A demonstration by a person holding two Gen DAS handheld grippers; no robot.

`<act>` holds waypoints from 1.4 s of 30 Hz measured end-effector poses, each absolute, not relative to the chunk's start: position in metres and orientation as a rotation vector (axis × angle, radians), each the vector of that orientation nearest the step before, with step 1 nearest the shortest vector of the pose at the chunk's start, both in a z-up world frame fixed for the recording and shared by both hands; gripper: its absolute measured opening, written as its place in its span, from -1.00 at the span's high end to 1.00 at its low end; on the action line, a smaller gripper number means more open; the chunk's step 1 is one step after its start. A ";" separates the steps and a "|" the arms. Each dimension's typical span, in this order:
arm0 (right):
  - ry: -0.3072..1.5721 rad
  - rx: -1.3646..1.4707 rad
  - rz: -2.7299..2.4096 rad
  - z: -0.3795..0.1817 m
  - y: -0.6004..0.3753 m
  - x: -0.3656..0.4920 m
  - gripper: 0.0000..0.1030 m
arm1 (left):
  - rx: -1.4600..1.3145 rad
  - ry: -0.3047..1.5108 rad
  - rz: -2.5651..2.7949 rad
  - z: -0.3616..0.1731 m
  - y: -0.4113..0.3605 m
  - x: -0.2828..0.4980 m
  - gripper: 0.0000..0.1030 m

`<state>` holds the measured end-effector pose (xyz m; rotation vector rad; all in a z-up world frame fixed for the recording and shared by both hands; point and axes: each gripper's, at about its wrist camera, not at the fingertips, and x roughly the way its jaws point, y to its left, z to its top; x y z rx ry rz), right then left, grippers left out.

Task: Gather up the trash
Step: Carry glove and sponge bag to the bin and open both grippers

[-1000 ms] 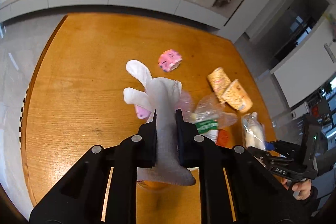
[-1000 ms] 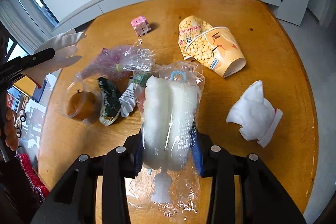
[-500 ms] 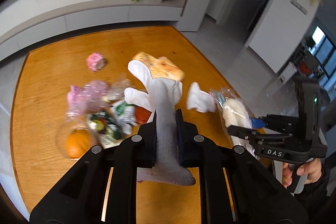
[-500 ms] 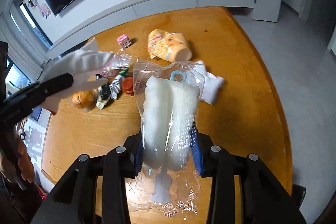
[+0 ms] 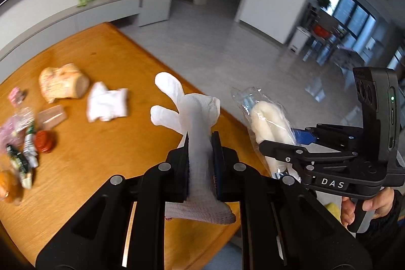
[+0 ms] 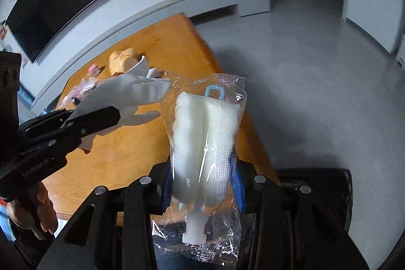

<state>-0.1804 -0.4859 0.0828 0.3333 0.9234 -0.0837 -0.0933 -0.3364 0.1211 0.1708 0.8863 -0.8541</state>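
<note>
We see left gripper [image 5: 200,143] clamping limp knit white glove [image 5: 192,113]; right gripper [image 6: 202,168] pinching crinkly clear plastic packet [image 6: 205,133] of fluffy white pads.

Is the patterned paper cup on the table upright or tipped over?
Tipped over: the paper cup lies on its side on the table, base facing right.

Wooden table [image 5: 106,143] bears cup [image 5: 63,82], cloth [image 5: 106,105] (crumpled)

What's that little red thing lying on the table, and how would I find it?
Start at the orange wooden table and go to the litter along its left side. The red round lid lies flat beside the striped wrappers, below the pink packet. It is the only solid red, disc-shaped piece there.
</note>
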 end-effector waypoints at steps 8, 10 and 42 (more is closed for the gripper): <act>0.935 0.443 -0.261 0.045 -0.550 -0.268 0.23 | 0.286 0.932 -1.042 0.088 -0.438 -0.149 0.73; 0.947 0.480 -0.305 0.030 -0.563 -0.288 0.23 | 0.330 0.940 -1.074 0.077 -0.462 -0.163 0.73; 0.936 0.581 -0.603 -0.044 -0.609 -0.378 -0.55 | 0.383 0.991 -1.198 0.009 -0.534 -0.212 -0.88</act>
